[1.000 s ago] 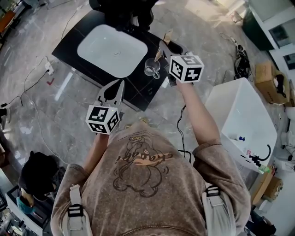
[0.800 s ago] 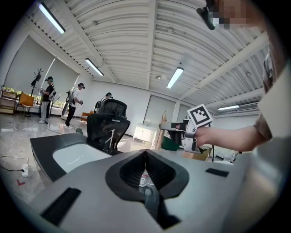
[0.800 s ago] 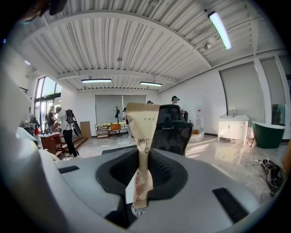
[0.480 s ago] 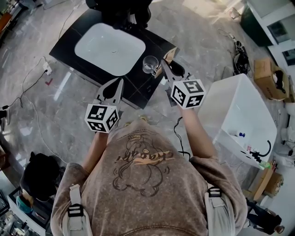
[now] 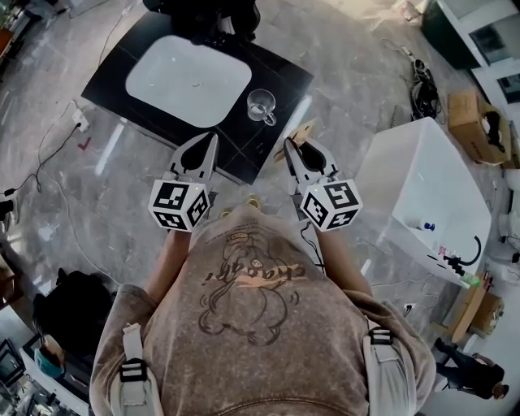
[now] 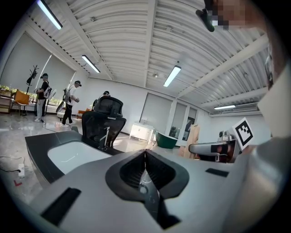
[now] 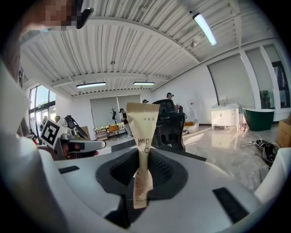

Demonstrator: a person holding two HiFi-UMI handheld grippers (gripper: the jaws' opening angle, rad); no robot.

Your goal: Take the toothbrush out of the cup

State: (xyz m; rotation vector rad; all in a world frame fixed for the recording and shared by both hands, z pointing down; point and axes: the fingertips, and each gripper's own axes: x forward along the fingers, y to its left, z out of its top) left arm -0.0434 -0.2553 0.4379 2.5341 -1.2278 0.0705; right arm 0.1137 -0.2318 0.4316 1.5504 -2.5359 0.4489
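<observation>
Grey marble floor point(image 5: 97, 203) fills the head view around a person in a tan printed shirt point(image 5: 244, 309), who holds both tools out toward twelve o'clock.

The left gripper point(image 5: 210, 140) sits at about eleven o'clock from the shirt collar. Its jaws are pressed together with nothing between them, as the left gripper view point(image 6: 145, 152) shows plainly.

The right gripper point(image 5: 286, 146) is at one o'clock from the collar, beside the left and roughly level with it. Its jaws are clamped on the toothbrush point(image 7: 142, 132), which is in a pale paper wrapper. The wrapper stands upright between the pads, with its wide end sticking out past the tips point(image 5: 305, 130).

The toothbrush is out of the cup point(image 5: 261, 106) and well apart from it. This clear glass cup stands at eleven o'clock from the right gripper's tips, on a black counter point(image 5: 276, 77).

A white sink point(image 5: 187, 80) is set into the counter at nine to ten o'clock from the cup.

Beyond the counter, at twelve o'clock, stands a black office chair point(image 5: 211, 16). A white tub point(image 5: 422, 187) lies at three o'clock from the right gripper, with a cardboard box point(image 5: 471, 122) farther off at two o'clock.
</observation>
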